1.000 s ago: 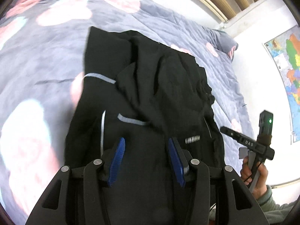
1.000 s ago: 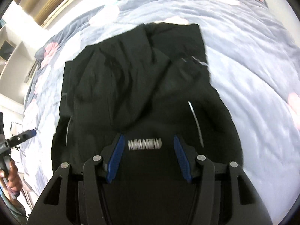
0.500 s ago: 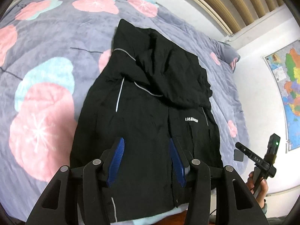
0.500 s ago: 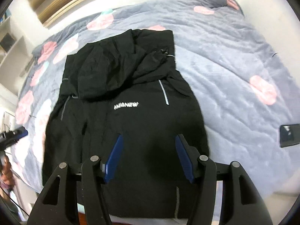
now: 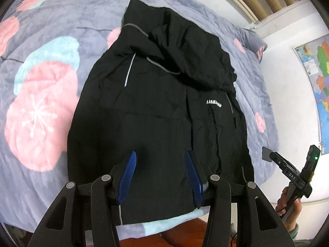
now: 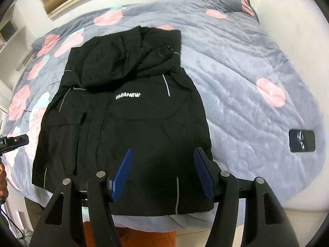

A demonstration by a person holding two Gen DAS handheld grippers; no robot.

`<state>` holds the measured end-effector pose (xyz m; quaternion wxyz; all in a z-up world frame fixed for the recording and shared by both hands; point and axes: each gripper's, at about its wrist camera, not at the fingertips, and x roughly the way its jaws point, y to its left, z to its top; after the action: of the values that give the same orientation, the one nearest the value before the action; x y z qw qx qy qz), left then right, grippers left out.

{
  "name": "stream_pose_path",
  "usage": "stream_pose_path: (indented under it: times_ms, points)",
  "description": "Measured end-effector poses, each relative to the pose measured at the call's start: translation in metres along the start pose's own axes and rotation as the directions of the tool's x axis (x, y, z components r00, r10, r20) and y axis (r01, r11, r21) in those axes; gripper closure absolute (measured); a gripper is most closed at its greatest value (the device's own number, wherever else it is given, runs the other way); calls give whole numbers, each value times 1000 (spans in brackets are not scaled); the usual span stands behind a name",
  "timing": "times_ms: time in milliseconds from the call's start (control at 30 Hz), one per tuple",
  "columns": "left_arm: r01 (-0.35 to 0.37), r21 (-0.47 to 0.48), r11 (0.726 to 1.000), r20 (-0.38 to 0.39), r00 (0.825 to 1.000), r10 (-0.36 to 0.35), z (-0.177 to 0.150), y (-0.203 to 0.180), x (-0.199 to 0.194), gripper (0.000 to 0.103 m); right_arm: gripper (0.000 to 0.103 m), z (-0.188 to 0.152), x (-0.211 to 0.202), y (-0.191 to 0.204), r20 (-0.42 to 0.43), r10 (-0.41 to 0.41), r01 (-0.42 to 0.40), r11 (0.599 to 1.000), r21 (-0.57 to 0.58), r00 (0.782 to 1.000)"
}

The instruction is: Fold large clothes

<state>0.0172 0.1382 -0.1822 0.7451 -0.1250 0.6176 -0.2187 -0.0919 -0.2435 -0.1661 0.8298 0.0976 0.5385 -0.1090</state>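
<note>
Plainly the jacket (image 5: pixel 160 111) lies flat on the bed (image 5: pixel 41 65), hem at the near edge, hood (image 5: pixel 185 47) crumpled back over the chest at the far end, sleeves seemingly tucked under the body. Going left to right: the left hand-held gripper (image 5: pixel 161 175) hangs above the hem, jaws apart with nothing between them, only dark cloth beneath; the jacket's left side shows a grey reflective stripe (image 5: pixel 128 72) and a fairly smooth panel, the middle carries creases along the front, the right side bears the white logo (image 6: pixel 128 96); then the right hand-held gripper (image 6: pixel 164 170) hovers over the hem, released, its jaws having just been opening on empty air; further right a phone (image 6: pixel 301 140) lies on the quilt, well apart. The shell looks thin, limp and slick, probably light, so I judge it will slide on itself and sag when lifted. Best hold is likely the two hem corners, pinching both layers, then carrying them up toward the hood
</note>
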Motion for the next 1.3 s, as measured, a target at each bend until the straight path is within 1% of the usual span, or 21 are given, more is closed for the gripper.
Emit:
stream_pose_path:
  times_ms: [100, 167, 300, 333, 400, 467, 533, 567, 600, 667, 733, 767, 833, 933, 1000, 1033, 1100, 1167, 1233, 1300]
  points:
    - [-14, -20, 1000, -15, 1000, 14, -7, 7, 6, 51, 39, -9, 9, -8, -21, 2, -2, 1000, 21, 1000]
    - [-37, -42, 998, -28, 999, 36, -11, 15, 11, 51, 39, -14, 17, -13, -36, 5, -4, 999, 38, 999]
    - [-97, -115, 989, -48, 995, 92, -21, 39, 18, 51, 39, -26, 40, -37, -76, -14, 20, 997, 73, 997]
    - [-115, -138, 984, -49, 993, 109, -23, 48, 18, 51, 39, -29, 48, -47, -92, -4, 13, 995, 95, 996]
    - [-166, -185, 969, -22, 986, 165, -29, 66, 15, 51, 38, -34, 60, -66, -125, 24, -7, 991, 137, 992]
    - [-175, -235, 956, 12, 983, 183, -35, 83, 10, 51, 37, -38, 72, -84, -154, 70, -41, 981, 187, 986]
    - [-155, -292, 944, 10, 986, 165, -40, 100, 11, 51, 35, -44, 87, -102, -185, 119, -72, 968, 240, 976]
    - [-135, -329, 935, 1, 990, 143, -43, 111, 14, 50, 34, -46, 92, -107, -197, 128, -76, 964, 254, 972]
    - [-128, -347, 929, -8, 991, 133, -45, 117, 17, 49, 34, -48, 99, -113, -216, 134, -73, 960, 269, 967]
    - [-141, -375, 916, -34, 990, 138, -50, 128, 22, 47, 32, -52, 108, -118, -234, 157, -85, 954, 289, 959]
    - [-140, -392, 909, -42, 990, 135, -53, 135, 25, 45, 28, -56, 114, -121, -250, 183, -100, 945, 311, 951]
    - [-130, -405, 905, -43, 991, 123, -55, 139, 27, 42, 24, -57, 118, -122, -258, 193, -105, 942, 320, 947]
    - [-127, -424, 897, -48, 992, 118, -59, 145, 31, 37, 22, -59, 124, -121, -277, 212, -113, 936, 333, 937]
    - [-115, -459, 881, -49, 993, 104, -62, 151, 37, 37, 21, -57, 128, -118, -296, 207, -108, 942, 318, 932]
    - [-98, -470, 877, -35, 995, 93, -63, 152, 37, 36, 20, -54, 131, -116, -306, 202, -106, 947, 304, 930]
    - [-97, -469, 878, -36, 995, 91, -62, 152, 37, 36, 20, -53, 132, -115, -311, 203, -107, 948, 300, 929]
    - [-92, -451, 888, -53, 996, 76, -62, 151, 42, 35, 20, -51, 134, -115, -321, 208, -110, 949, 296, 924]
    - [-91, -415, 905, -73, 995, 66, -62, 148, 47, 36, 20, -51, 135, -114, -327, 216, -120, 949, 291, 920]
    - [-78, -389, 918, -65, 996, 57, -62, 144, 46, 36, 20, -51, 134, -113, -333, 217, -126, 953, 274, 918]
    - [-45, -377, 925, -50, 998, 28, -65, 139, 45, 50, 21, -52, 134, -110, -337, 226, -137, 954, 268, 914]
